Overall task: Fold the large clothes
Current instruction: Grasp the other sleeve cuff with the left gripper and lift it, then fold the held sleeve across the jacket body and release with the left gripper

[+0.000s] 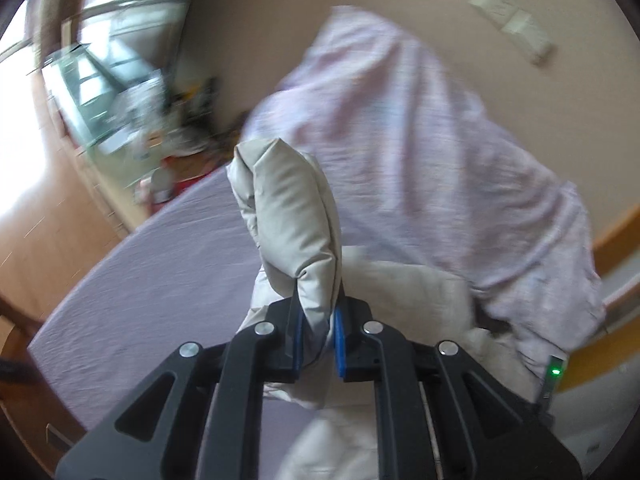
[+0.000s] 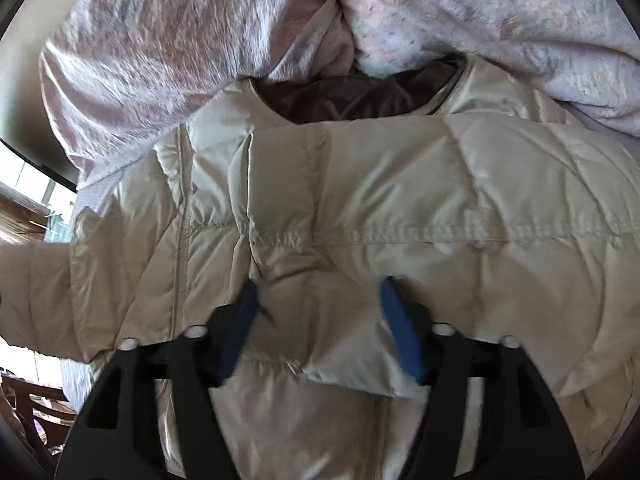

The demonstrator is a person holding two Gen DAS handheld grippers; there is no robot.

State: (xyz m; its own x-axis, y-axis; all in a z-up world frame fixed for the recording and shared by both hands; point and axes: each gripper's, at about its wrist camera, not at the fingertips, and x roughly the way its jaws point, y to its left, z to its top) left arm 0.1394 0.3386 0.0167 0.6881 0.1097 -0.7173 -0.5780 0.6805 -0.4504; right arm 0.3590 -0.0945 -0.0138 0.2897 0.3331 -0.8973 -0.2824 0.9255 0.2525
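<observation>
A cream quilted puffer jacket (image 2: 360,200) lies on a bed, front down, its dark lining (image 2: 352,96) showing at the collar. One sleeve is folded across its back. My left gripper (image 1: 318,312) is shut on the other sleeve (image 1: 288,208), which stands up in a padded loop above the blue pads. The rest of the jacket (image 1: 400,292) lies below and to the right of it. My right gripper (image 2: 320,300) hovers just over the folded sleeve with its blue pads (image 2: 396,320) spread wide apart. Nothing is pinched between them.
A bunched pale pink duvet (image 1: 420,128) lies beyond the jacket, against a beige wall, and its folds (image 2: 160,52) touch the collar. The lilac bedsheet (image 1: 160,280) spreads to the left. A cluttered glass-topped desk (image 1: 120,92) stands by a bright window.
</observation>
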